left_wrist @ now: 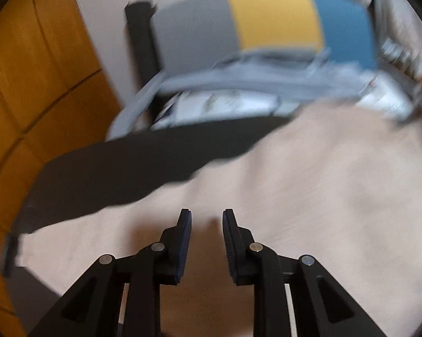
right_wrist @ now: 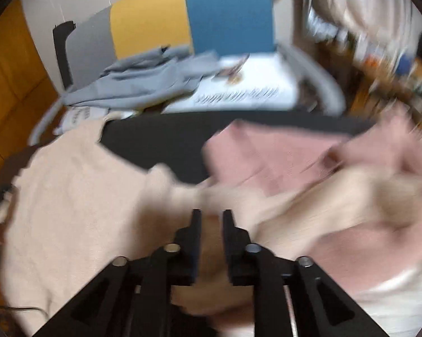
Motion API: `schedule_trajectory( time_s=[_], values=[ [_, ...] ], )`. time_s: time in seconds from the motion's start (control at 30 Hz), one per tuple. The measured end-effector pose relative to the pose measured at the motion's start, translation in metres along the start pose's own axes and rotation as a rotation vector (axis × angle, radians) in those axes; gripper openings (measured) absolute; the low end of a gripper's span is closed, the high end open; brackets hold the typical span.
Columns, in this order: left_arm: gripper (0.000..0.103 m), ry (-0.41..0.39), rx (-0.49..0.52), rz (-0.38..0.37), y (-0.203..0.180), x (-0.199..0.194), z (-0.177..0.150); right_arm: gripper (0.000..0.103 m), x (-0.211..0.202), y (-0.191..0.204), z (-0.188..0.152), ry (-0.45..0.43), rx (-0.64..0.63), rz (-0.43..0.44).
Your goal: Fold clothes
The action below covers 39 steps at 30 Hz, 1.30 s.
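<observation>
**Both grippers over the beige garment at the black table's near side**

The landmark is the flat black table top. A pale beige knitted garment lies spread over its near part; in the left wrist view the garment's far edge runs diagonally across the table, leaving a bare black wedge toward the far left corner. That bare strip is the only uncovered surface on the table in that view.

The left gripper hangs over the beige cloth at the table's near edge. Its two black fingers stand a little apart, with cloth visible in the gap below them; the blur hides whether the pads pinch any fabric.

The right gripper is also at the table's near side, its fingers a narrow gap apart, over a bunched fold of the same beige garment. Whether cloth is caught between them cannot be told. A dusty pink folded cloth lies on the table just beyond and to the right of it, its far corner reaching toward the table's far edge; a band of bare black table stays open between the beige and pink pieces.

Beyond the table's far edge sits a chair with a grey, yellow and blue panelled back, a rumpled grey garment heaped on it.
</observation>
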<state>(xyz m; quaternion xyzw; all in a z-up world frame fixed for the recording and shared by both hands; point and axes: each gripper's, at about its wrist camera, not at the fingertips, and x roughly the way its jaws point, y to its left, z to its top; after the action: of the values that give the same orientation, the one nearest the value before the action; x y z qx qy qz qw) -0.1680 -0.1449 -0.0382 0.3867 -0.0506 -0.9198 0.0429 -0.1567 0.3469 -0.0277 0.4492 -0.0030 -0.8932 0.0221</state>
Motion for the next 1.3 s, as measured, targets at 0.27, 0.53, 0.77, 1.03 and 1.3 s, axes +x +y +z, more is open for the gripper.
schedule_trajectory(
  time_s=[0.27, 0.53, 0.77, 1.03, 1.3],
  values=[
    [0.023, 0.017, 0.104, -0.504, -0.196, -0.026, 0.002, 0.076, -0.021, -0.076, 0.021, 0.038, 0.047, -0.356],
    [0.024, 0.137, 0.073, -0.536, -0.261, 0.007, -0.029, 0.010, 0.034, -0.121, 0.002, 0.151, 0.065, -0.378],
    [0.024, 0.156, -0.001, -0.597, -0.251, 0.016, -0.031, 0.008, -0.021, -0.151, 0.011, -0.028, 0.073, -0.402],
    [0.027, 0.146, 0.060, -0.547, -0.262, 0.013, -0.028, 0.008, -0.038, -0.216, 0.017, -0.001, 0.155, -0.622],
    [0.032, 0.145, 0.081, -0.551, -0.264, 0.012, -0.029, 0.013, 0.009, -0.257, -0.028, 0.131, 0.317, -0.551]
  ],
)
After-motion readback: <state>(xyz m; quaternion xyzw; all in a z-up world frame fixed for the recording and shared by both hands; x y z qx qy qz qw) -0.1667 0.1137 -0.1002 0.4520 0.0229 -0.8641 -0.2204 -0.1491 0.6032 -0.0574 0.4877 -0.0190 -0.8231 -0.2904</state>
